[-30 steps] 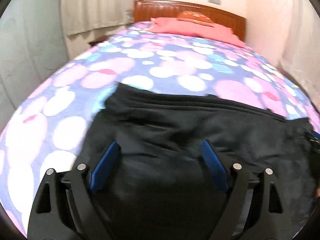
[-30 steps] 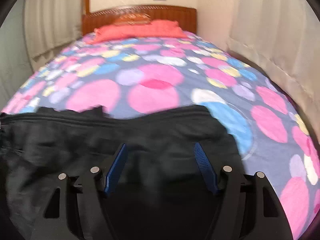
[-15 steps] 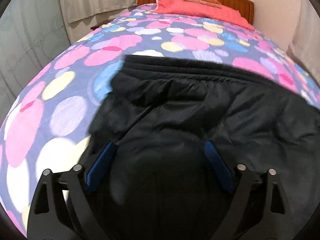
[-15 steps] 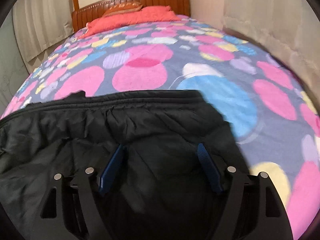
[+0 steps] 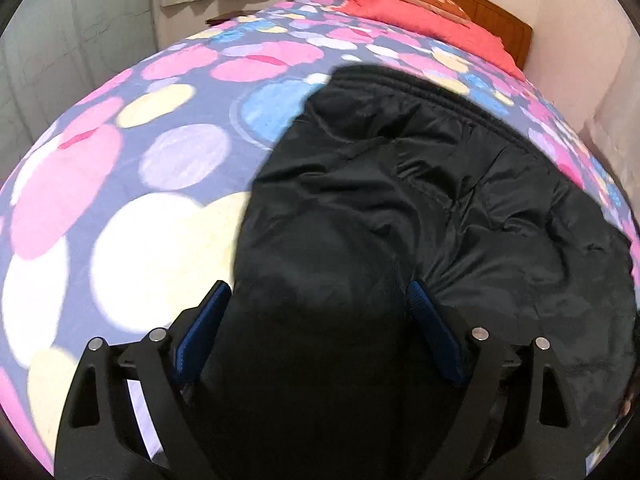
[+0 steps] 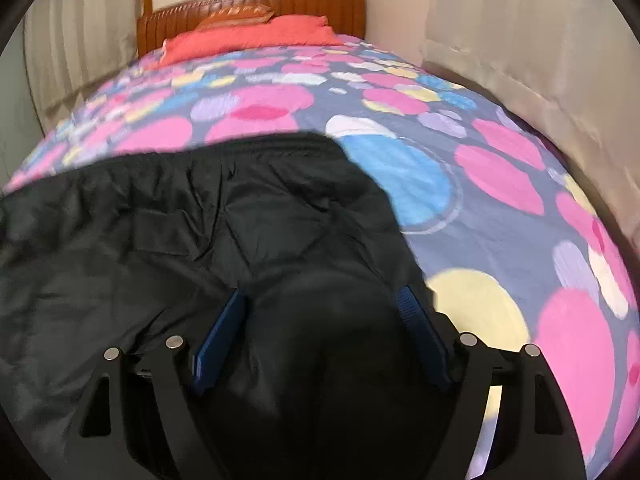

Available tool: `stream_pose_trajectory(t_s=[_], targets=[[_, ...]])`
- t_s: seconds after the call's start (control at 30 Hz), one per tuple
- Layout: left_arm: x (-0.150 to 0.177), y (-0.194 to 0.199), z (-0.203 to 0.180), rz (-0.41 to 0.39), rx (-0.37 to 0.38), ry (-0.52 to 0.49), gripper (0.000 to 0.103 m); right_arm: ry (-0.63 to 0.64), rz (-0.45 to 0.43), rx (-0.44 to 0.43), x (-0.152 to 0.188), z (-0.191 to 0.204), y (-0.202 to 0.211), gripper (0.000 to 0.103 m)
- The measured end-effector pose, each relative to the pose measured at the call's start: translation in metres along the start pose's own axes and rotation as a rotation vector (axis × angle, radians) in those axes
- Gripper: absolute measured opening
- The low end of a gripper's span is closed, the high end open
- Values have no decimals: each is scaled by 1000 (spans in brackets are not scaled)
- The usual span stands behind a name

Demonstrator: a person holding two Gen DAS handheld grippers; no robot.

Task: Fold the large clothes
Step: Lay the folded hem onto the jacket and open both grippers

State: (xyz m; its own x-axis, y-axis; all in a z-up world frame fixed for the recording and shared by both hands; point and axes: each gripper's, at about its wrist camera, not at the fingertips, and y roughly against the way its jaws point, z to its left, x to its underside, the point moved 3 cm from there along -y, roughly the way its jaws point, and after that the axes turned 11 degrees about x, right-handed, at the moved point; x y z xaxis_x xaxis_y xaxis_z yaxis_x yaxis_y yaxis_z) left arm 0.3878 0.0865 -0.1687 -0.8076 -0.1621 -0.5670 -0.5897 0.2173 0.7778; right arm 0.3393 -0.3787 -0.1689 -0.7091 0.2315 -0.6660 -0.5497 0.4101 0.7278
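A large black padded garment (image 5: 400, 184) lies crumpled on the spotted bed sheet (image 5: 160, 152), its ribbed elastic edge (image 5: 420, 88) toward the headboard. My left gripper (image 5: 317, 288) stands open at the garment's left side. A thick dark fold bulges between its blue pads (image 5: 204, 332), whose inner faces show. In the right wrist view the same garment (image 6: 180, 232) spreads to the left. My right gripper (image 6: 322, 292) sits at the garment's right edge, its jaws opening. A rounded bunch of black fabric lies between its pads (image 6: 418, 332).
The sheet (image 6: 500, 168) runs far and to both sides of the garment. A red pillow (image 6: 248, 38) lies against the wooden headboard (image 6: 320, 4). A pale curtain (image 6: 520, 40) hangs along the bed's right side, and a wall (image 5: 60, 60) stands on the left.
Both grippers have moved forward and lower over the garment, which now fills more of each view. The outer finger of each now hangs over bare sheet. The right jaws stand wider.
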Motion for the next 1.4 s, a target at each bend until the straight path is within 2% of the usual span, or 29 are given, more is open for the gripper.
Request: stream_pose_trajectory(t_s=[0.1,0.23,0.33,0.4,0.47,0.53,0.67,0.73,0.83,0.87,0.9,0.93,0.97,1.03,1.13,1.27,1.4], targets=[[14,32,8,-48,-6,45,89,-66,-13,-23,11,-24,26,79],[44,63,24,-91,-20,126,90,-148,20,-23,43,-58,46,79],[72,76,36,-93,7,237,91,-205,57,-51,68,-73,52,79],[88,78,43,-96,53,327,92,-246,85,-81,81,-78,51,79],[97,73,47,-91,77,370,94,-301,122,-125,93,-80,44,80],[97,71,41,-110,67,359,98,-348,142,-160,97,-77,39,80],[88,57,29,-92,140,377,99,-382,148,-166,95,-65,35,87],[83,50,23,-90,126,364,99,-382,151,-147,93,-61,37,87],[84,47,26,-105,114,373,99,-419,175,-163,100,-62,40,87],[84,48,25,-114,106,369,97,-430,173,-163,102,-62,41,86],[84,47,24,-118,99,359,88,-428,163,-151,102,-60,41,85],[82,47,22,-128,97,330,77,-423,154,-146,101,-58,41,76],[81,48,19,-134,106,305,70,-424,142,-142,99,-55,42,64],[78,45,15,-124,130,295,55,-439,140,-151,96,-52,40,55],[78,46,17,-119,161,331,45,-456,124,-160,94,-51,39,43],[78,51,10,-130,154,307,33,-470,103,-194,94,-56,47,28],[79,58,8,-134,161,293,27,-465,88,-202,94,-56,55,24]])
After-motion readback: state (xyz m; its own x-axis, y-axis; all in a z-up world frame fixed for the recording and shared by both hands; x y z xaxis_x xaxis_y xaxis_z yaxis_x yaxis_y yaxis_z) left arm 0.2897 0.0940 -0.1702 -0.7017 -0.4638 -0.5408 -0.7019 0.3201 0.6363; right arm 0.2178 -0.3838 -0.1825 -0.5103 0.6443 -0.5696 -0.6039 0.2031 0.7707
